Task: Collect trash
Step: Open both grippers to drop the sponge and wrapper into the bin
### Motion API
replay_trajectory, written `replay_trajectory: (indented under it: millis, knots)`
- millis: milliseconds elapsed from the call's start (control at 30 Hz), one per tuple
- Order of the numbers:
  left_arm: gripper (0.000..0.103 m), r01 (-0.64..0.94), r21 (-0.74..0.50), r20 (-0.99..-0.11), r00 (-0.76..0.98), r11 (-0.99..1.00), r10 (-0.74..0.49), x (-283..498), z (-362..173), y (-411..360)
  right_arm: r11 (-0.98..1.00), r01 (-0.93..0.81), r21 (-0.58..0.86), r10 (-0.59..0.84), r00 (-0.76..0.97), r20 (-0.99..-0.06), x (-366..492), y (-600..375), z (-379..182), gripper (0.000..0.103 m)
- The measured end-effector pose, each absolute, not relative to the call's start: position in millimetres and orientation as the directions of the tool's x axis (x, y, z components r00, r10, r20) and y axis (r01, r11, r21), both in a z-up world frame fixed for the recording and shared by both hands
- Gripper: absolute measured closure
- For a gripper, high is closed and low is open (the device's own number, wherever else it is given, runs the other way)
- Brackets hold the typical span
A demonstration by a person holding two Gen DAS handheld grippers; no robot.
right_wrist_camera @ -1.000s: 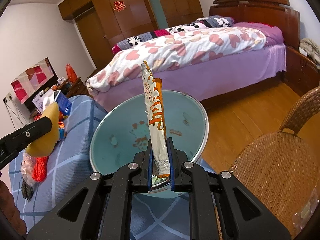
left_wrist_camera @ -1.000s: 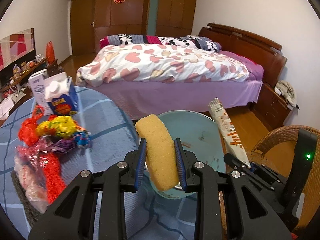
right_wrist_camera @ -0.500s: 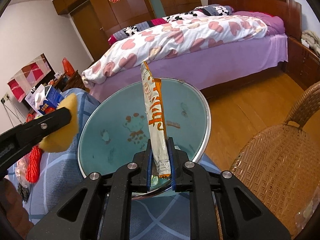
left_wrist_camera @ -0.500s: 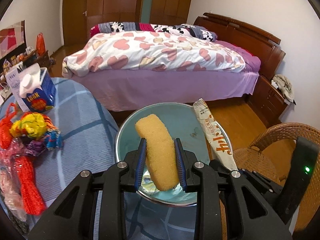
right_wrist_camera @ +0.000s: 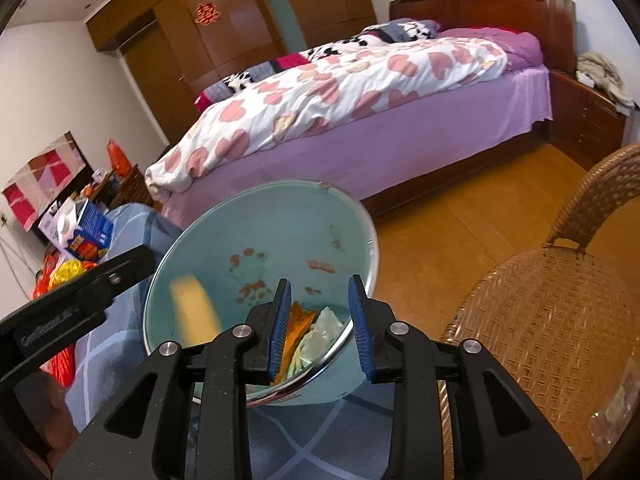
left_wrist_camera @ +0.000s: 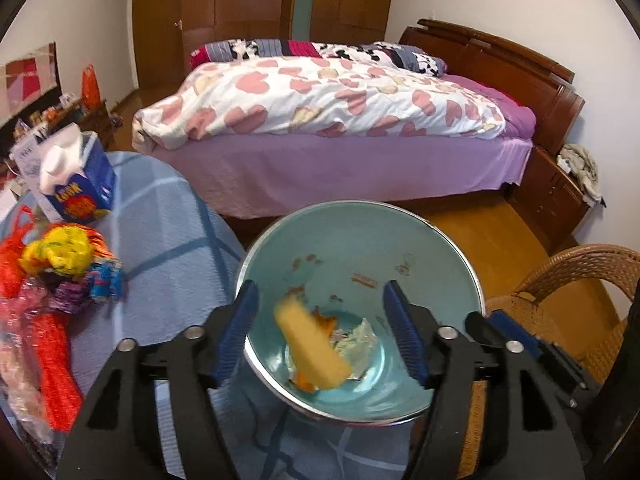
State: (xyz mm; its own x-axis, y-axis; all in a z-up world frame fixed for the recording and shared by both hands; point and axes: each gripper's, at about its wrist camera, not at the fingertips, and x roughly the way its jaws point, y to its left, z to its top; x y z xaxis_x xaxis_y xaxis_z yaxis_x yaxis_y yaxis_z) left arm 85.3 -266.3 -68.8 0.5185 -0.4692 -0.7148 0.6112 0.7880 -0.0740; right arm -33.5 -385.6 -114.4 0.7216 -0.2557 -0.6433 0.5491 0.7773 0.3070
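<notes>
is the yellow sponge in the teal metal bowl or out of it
In: the yellow sponge shows blurred inside the teal metal bowl, clear of the open left gripper.

A home bedroom; made bed (left_wrist_camera: 340, 92), wooden wardrobe (left_wrist_camera: 256, 4), wicker chair (right_wrist_camera: 560, 320).

Sponge (left_wrist_camera: 312, 350) in basin (left_wrist_camera: 420, 240) (blurred), tongs (left_wrist_camera: 326, 334) apart
</notes>
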Motion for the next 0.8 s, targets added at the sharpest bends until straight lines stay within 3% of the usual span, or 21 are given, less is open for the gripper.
replay_trajectory:
  millis: [67,267,600,800]
  knots:
    - [0.023,0.592,-0.058,-0.697,0.552,0.804,-0.457,81,-63,-258,0.770,0.558,0.310,-0.270,0.725,-0.634,-37,-386,-112,0.060]
    - [0.010,0.551,-0.009,-0.655,0.628,0.835,-0.421,70,-45,-232,0.792,0.532,0.300,-0.278,0.751,-0.599,-40,-371,-100,0.043]
    - [0.006,0.470,0.010,-0.635,0.685,0.882,-0.358,63,-34,-177,0.829,0.504,0.242,-0.313,0.777,-0.546,-37,-338,-80,0.020]
    - [0.006,0.404,-0.007,-0.657,0.688,0.915,-0.309,64,-42,-137,0.884,0.408,0.228,-0.232,0.806,-0.544,-26,-305,-76,0.019]
